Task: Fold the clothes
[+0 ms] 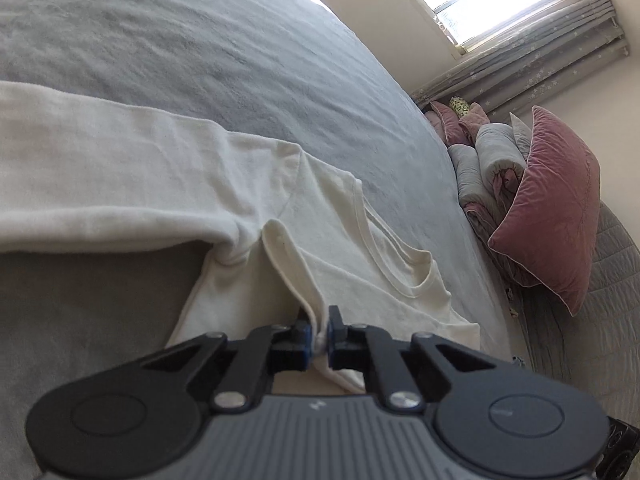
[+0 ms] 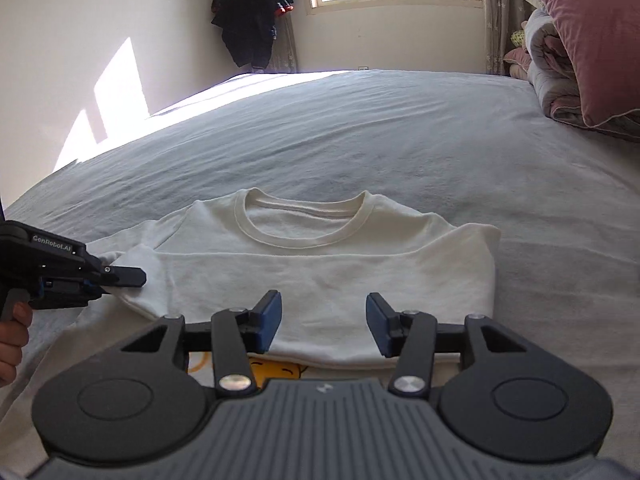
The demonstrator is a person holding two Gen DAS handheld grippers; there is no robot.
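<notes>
Two views examined, left wrist first. White sweatshirt (image 1: 224, 184) lay partly folded on the grey bedspread (image 1: 180, 40), near its front edge, collar toward the pillow end. Fabric looked like soft, light knit: limp, likely to sag and drag if lifted by one point, not fragile, not slippery. Best holds judged to be doubled edges or sleeve folds, where layers bunch. Left gripper (image 1: 319, 334) was clenched on a raised ridge of the sweatshirt's cloth, pinched thin between the pads.

Right wrist view: sweatshirt sat flat, round collar (image 2: 304, 220) facing the far edge of the bed, sleeves folded across the chest. A yellow print (image 2: 276, 372) showed under the near hem. Right gripper (image 2: 323, 322) stood about half open above the hem, pads clear of cloth, holding nothing. Left gripper (image 2: 116, 280) gripped the garment's left side.
</notes>
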